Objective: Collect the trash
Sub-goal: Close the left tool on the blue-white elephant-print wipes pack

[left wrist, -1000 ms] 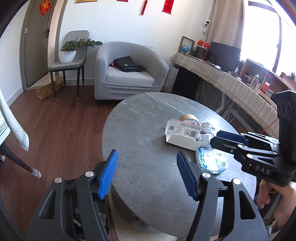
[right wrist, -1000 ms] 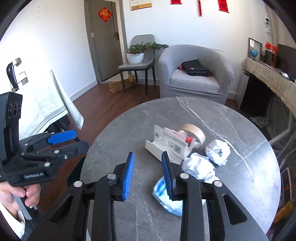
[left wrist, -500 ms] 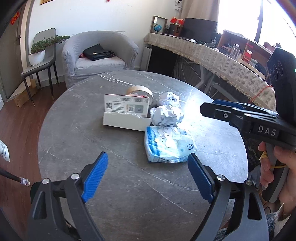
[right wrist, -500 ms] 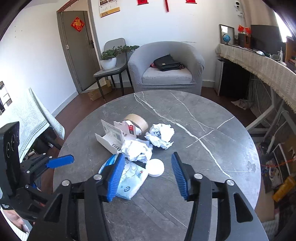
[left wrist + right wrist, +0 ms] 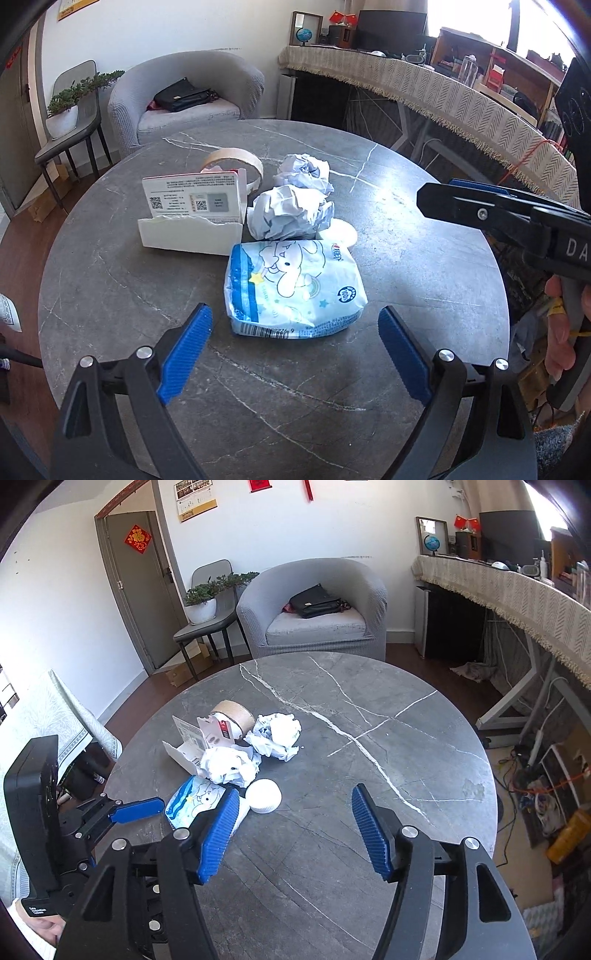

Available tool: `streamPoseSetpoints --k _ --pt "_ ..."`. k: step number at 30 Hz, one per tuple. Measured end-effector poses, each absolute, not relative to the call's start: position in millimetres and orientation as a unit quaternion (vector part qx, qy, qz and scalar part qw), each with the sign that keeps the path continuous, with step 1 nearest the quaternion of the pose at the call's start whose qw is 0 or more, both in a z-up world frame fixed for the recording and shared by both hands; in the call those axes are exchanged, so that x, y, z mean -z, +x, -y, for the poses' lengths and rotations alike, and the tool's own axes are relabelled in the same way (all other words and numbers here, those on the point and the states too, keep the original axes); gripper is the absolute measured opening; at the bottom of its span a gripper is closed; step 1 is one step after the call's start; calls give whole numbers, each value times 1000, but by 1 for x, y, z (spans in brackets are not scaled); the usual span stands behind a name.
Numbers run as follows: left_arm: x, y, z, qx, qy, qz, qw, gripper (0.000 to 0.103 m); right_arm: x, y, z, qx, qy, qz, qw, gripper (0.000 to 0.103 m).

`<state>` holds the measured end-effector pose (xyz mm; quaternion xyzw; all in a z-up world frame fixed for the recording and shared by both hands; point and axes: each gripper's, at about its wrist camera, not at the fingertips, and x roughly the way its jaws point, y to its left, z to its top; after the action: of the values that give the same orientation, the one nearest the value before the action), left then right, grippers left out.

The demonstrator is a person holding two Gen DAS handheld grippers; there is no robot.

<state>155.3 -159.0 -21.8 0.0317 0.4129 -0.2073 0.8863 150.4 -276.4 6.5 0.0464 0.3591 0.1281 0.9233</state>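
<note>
Left wrist view: the left gripper (image 5: 293, 350) has just been opening; its jaws stand wide over the round table (image 5: 110, 288), nothing between them. Just ahead lies a blue wrapper (image 5: 295, 288), behind it two paper balls (image 5: 290, 216), a torn box (image 5: 192, 221) and a tape roll (image 5: 236, 162).

Right wrist view: the right gripper (image 5: 291, 829) has also been opening; jaws spread, empty. A white cap (image 5: 263, 796) sits just beside the wrapper (image 5: 194, 801).
</note>
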Motion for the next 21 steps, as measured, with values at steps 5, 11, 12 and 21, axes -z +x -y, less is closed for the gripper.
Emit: streamPoseSetpoints --k 5,11,12,21 --pt "21 160 165 198 24 -415 888 93 -4 149 280 -130 50 -362 922 64" --pt "24 171 167 178 17 -422 889 93 0 149 282 -135 50 -371 918 65" --pt "24 172 167 173 19 -421 890 93 1 149 282 -135 49 -372 917 65" --pt "24 175 169 161 39 -414 895 81 2 148 277 -150 42 -373 915 66"
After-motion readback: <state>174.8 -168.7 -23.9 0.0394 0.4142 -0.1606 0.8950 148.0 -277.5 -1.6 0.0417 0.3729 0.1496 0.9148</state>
